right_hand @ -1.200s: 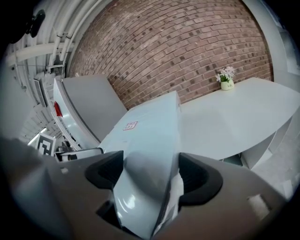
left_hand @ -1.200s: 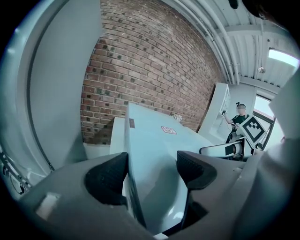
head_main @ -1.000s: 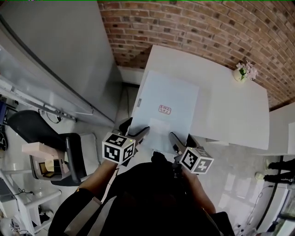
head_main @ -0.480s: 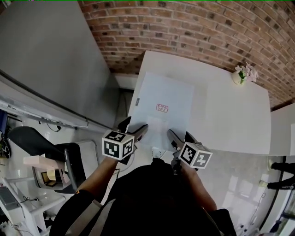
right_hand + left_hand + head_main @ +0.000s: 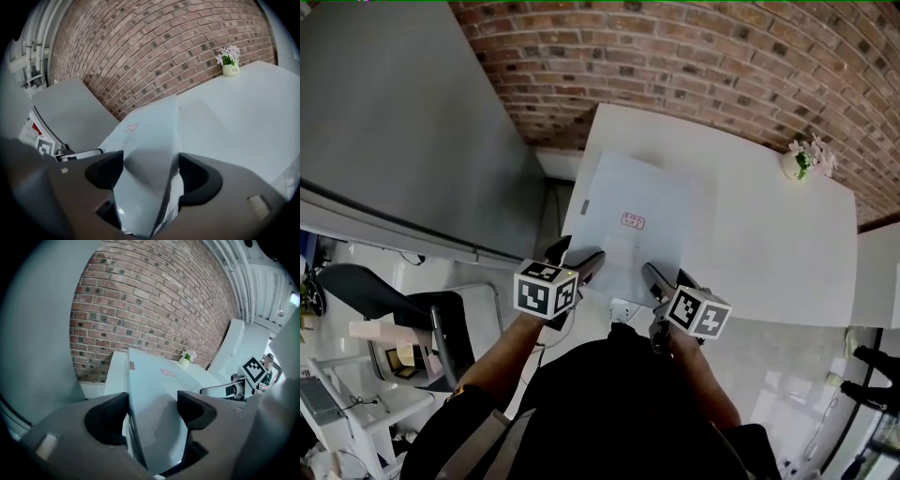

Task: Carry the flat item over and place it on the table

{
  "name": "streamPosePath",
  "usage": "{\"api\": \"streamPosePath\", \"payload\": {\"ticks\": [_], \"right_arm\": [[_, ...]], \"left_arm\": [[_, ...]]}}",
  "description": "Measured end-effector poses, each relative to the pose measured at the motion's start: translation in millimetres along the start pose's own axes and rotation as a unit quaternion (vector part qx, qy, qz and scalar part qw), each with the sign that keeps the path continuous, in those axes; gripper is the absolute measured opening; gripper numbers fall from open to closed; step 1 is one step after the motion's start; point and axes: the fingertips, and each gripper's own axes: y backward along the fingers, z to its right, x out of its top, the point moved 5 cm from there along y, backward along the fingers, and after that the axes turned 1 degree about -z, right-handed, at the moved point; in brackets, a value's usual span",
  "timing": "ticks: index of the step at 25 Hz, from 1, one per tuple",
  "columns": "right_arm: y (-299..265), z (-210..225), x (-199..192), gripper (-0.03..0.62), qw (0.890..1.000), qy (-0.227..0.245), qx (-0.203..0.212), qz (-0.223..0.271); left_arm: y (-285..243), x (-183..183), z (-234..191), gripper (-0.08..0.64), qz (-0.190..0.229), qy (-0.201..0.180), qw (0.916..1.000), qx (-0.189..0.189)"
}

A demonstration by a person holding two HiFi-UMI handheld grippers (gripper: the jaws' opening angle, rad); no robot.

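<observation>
Pale grey plastic wrapping on a flat parcel, with a small red label near its middle. Held at the near edge from both ends: left gripper at the near left corner, right gripper at the near right corner. In the left gripper view, jaws closed down on the parcel's thin edge, one on either face, the sheet running away from them toward the wall. In the right gripper view, jaws likewise clamped on the parcel, its wrapping bunched and creased between them. Stretched out from the jaws over the near left part of the white worktop; impossible to tell whether resting on it or hanging just above. Near the worktop's far right corner, a small white pot of flowers, well apart from the parcel. Beyond the worktop, a red brick wall; to the left, a plain grey panel.
</observation>
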Motion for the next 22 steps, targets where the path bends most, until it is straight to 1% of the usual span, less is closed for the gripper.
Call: {"api": "streamPosePath", "payload": {"ticks": [10,17,22], "right_arm": [[-32,12,13,0.374,1.000,-0.007,-0.007,-0.018],[-52,16,17,0.376,0.999,-0.010,-0.013,-0.029],[-63,16,16,0.376,0.999,-0.014,-0.019,-0.037]], "left_arm": [[-31,6,-20,0.350,-0.018,0.010,0.9998,-0.001],[-48,9,-36,0.350,-0.031,0.010,0.9995,-0.003],[-55,5,-46,0.350,-0.039,0.019,0.9990,-0.004]]}}
